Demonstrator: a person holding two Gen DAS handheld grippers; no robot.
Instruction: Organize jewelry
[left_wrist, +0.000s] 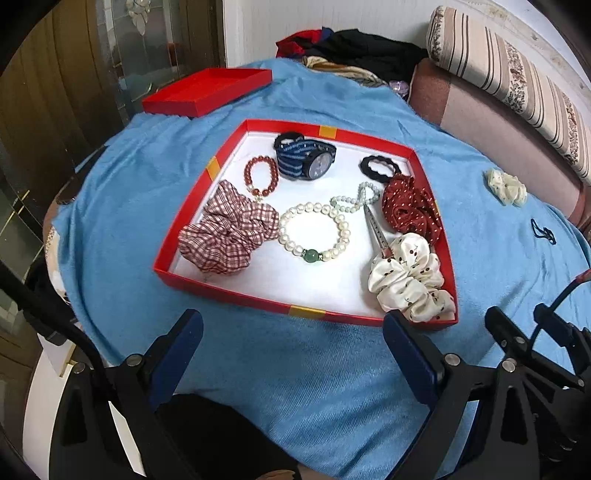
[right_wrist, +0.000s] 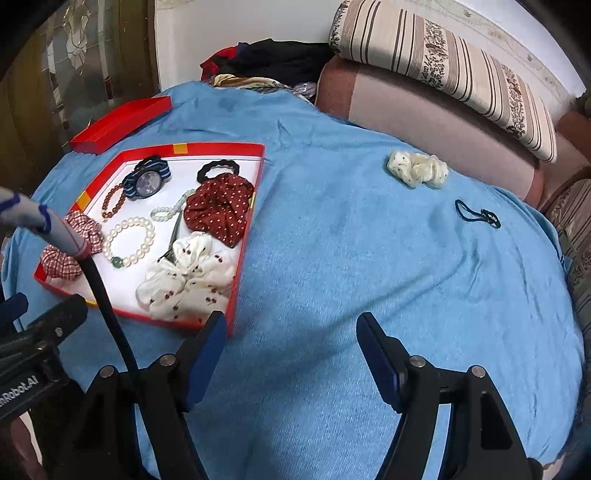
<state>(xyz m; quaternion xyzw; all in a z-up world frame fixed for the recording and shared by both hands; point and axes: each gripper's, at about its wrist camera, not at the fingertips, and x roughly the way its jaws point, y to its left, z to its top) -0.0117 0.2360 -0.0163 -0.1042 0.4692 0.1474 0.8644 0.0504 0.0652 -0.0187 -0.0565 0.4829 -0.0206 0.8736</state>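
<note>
Red cardboard tray (left_wrist: 168, 258), pearl bracelet (left_wrist: 314, 232), satin scrunchie (right_wrist: 417, 168) (on fuzzy blue cloth), both jaws released

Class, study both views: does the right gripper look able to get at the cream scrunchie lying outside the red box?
Probably yes. The right gripper is open and empty, and only bare blue cloth lies between it and the cream scrunchie.

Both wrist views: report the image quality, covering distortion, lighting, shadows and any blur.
Left wrist view: strong fisheye bending, the red tray bows outward, corners vignette black; soft even light, no glare; the left gripper looms large and slightly soft. Right wrist view: same barrel curve across the blue cloth, faint shadow between the open fingers of the right gripper; the sleeve at left is blurred.
</note>
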